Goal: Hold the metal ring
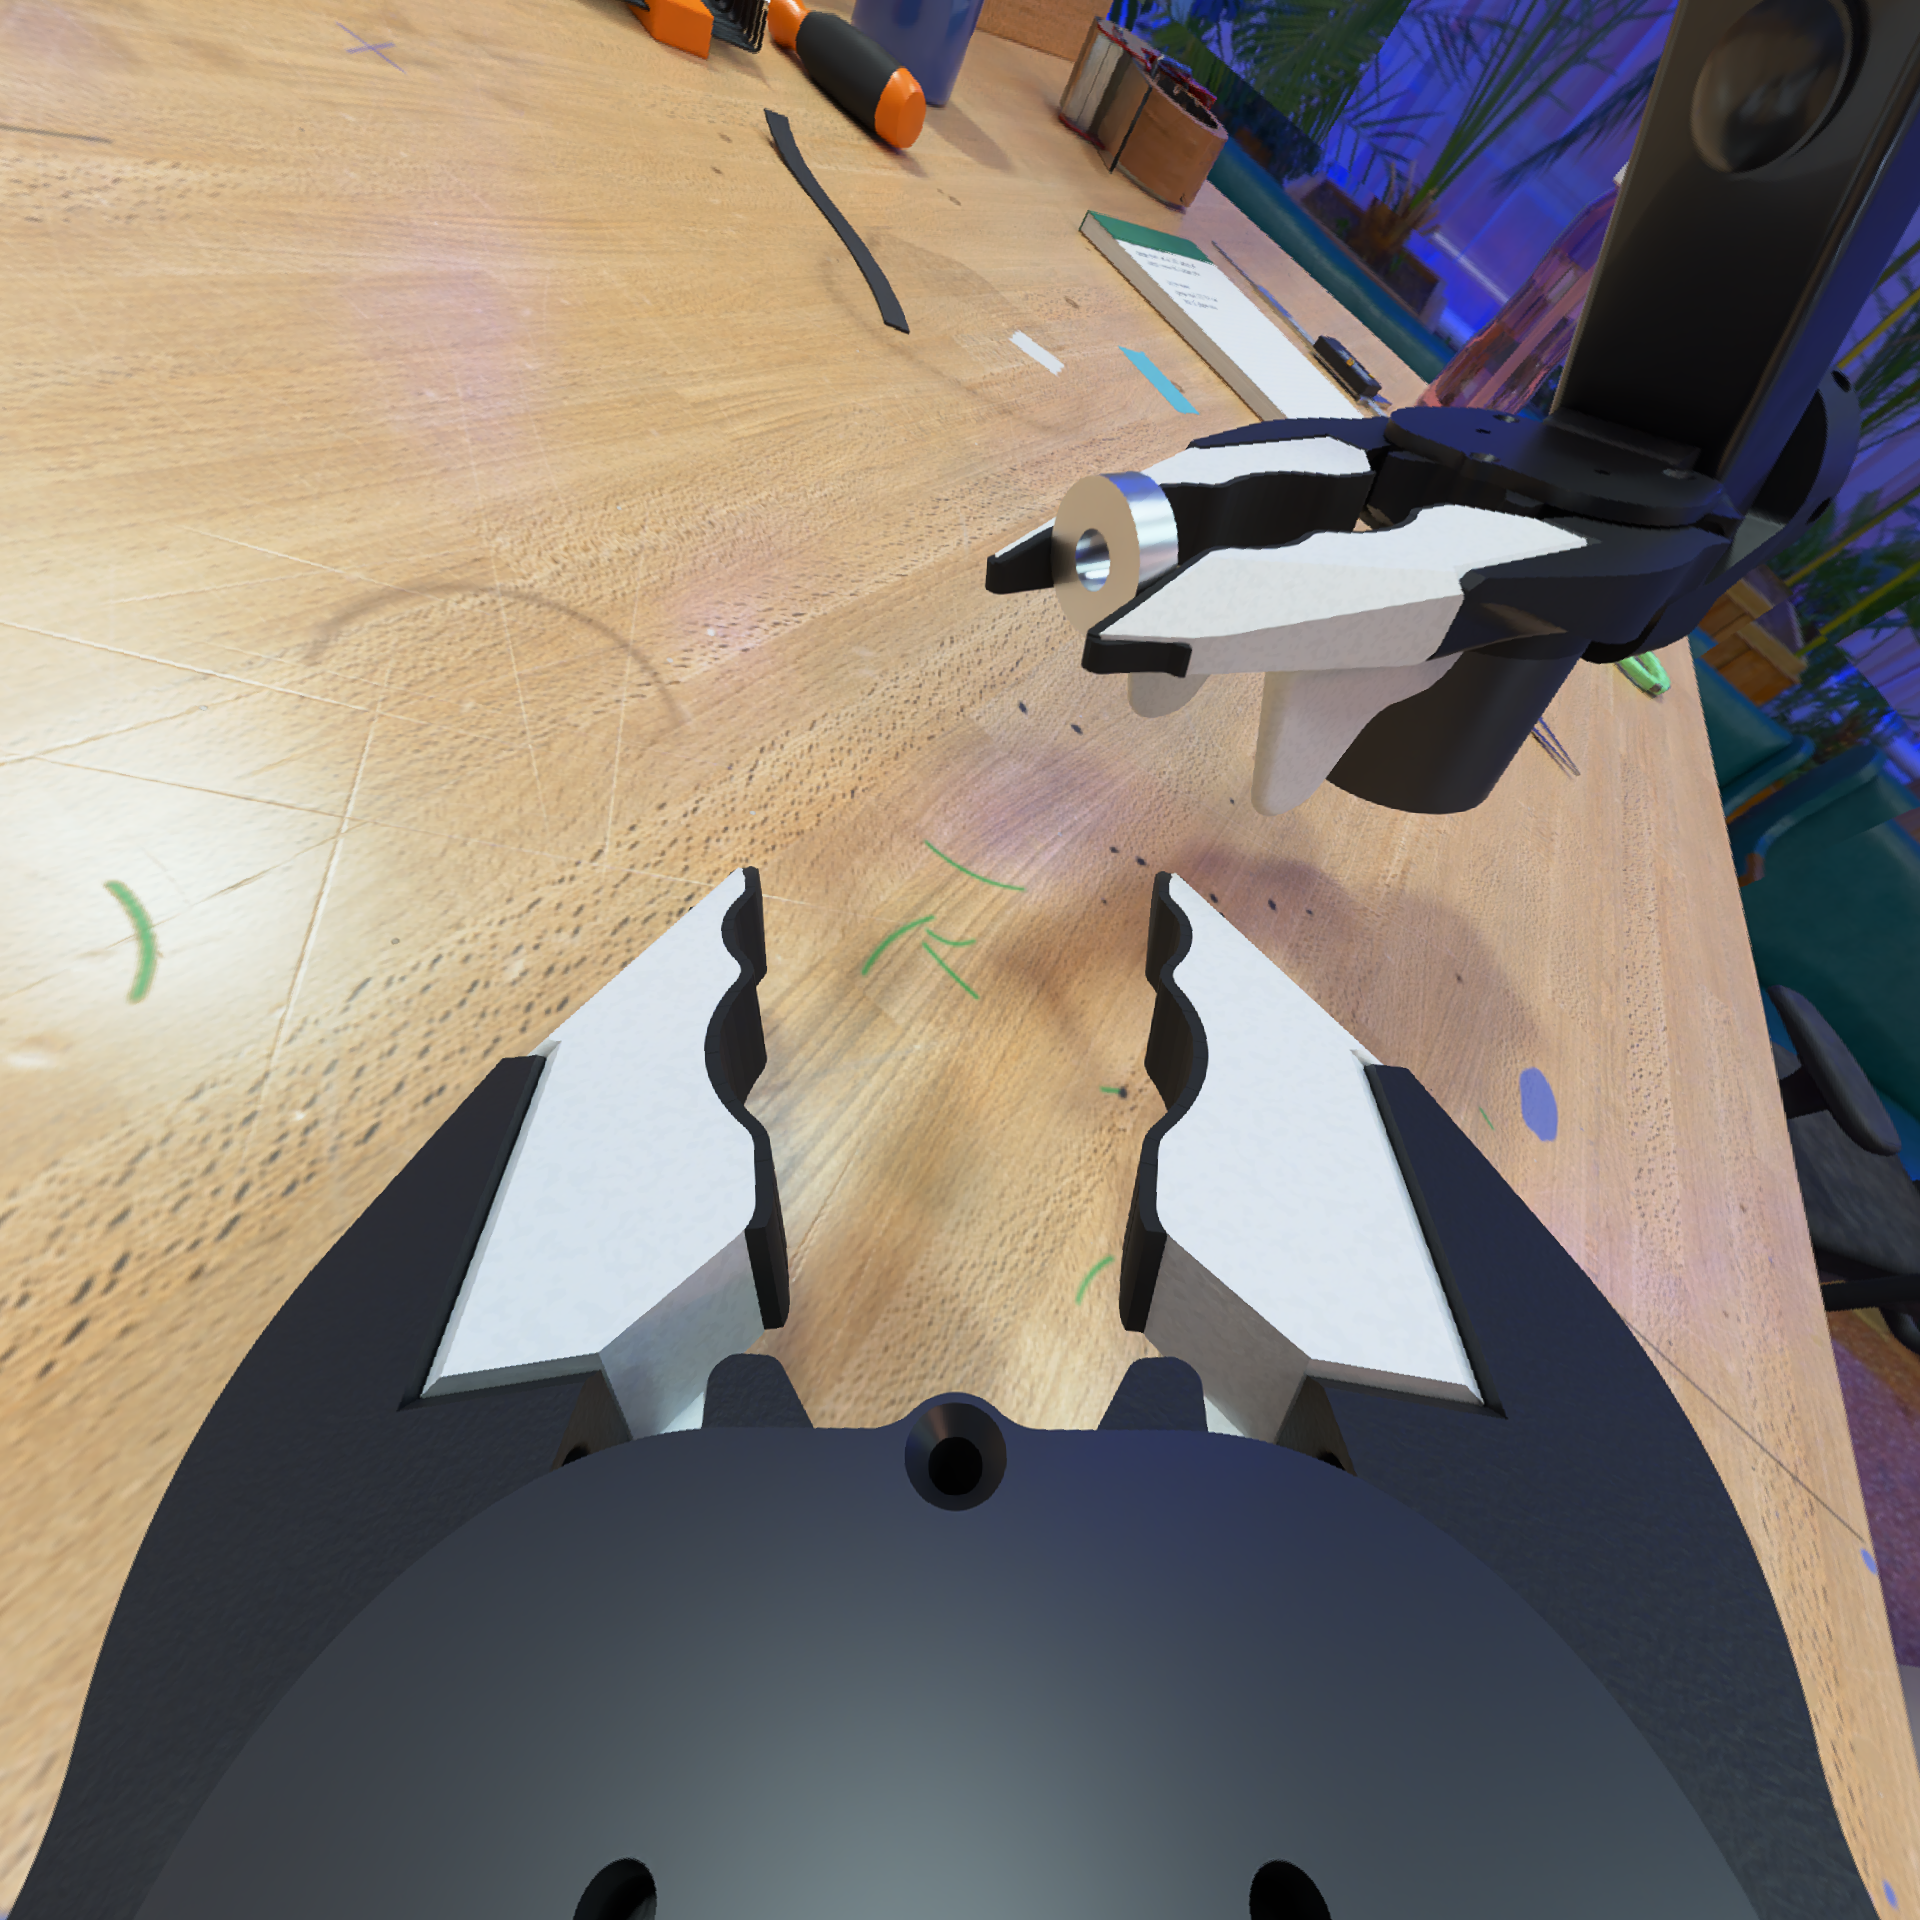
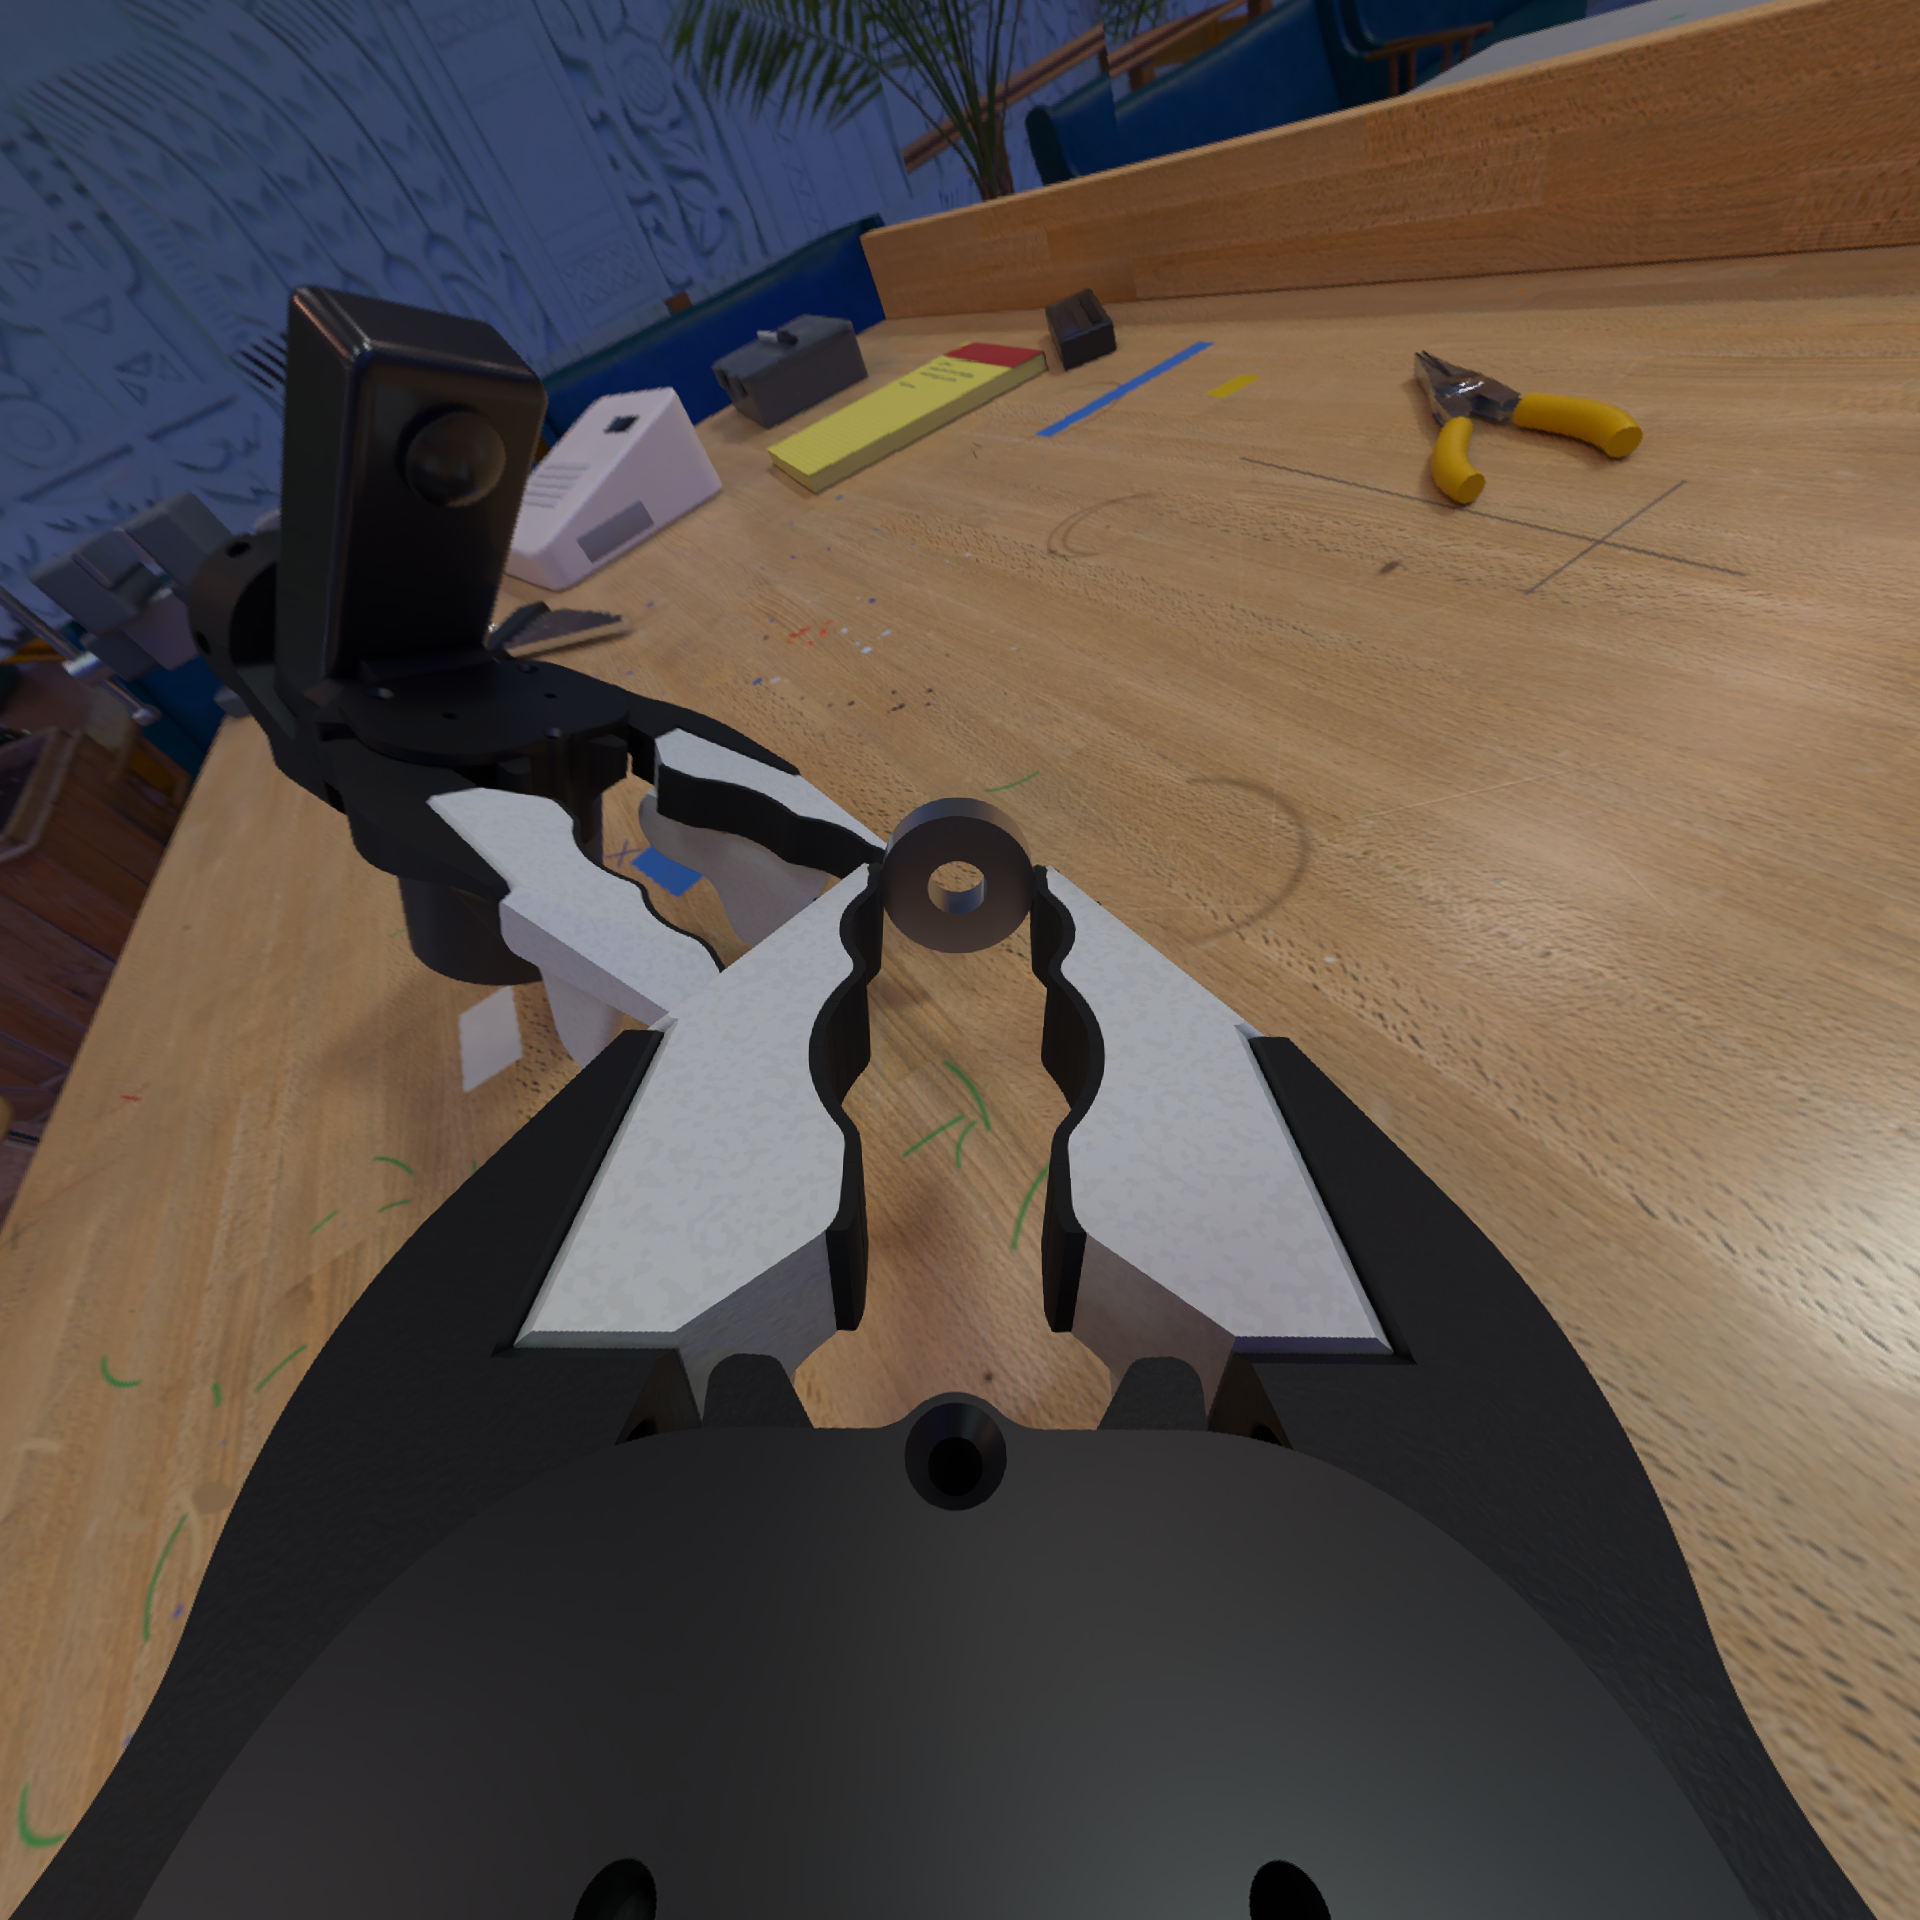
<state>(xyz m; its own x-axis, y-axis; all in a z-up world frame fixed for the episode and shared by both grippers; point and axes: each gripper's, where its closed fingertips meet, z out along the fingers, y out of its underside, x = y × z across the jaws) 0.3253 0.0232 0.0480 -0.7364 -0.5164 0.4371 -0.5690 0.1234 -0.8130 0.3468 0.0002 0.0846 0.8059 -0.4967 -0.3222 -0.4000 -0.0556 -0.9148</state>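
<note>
The metal ring [image 2: 1003, 896] is a thick grey washer with a round hole. It stands on edge between the fingertips of my right gripper [image 2: 956, 883], which is shut on it and holds it above the wooden table [image 2: 1455, 935]. In the left wrist view the ring [image 1: 1138, 514] looks shiny, clamped at the tip of the right gripper [image 1: 1044, 613] at upper right. My left gripper [image 1: 956, 894] is open and empty, low over the table. In the right wrist view the left gripper [image 2: 774, 904] sits just left of the ring, its tips partly hidden behind my right finger.
An orange and black screwdriver [image 1: 862, 73], a black strip [image 1: 836, 223] and a book [image 1: 1216, 312] lie at the far side. Yellow-handled pliers [image 2: 1517, 426], a yellow notepad [image 2: 904, 416], a white box [image 2: 613, 488] and a grey box [image 2: 790, 369] lie beyond the grippers.
</note>
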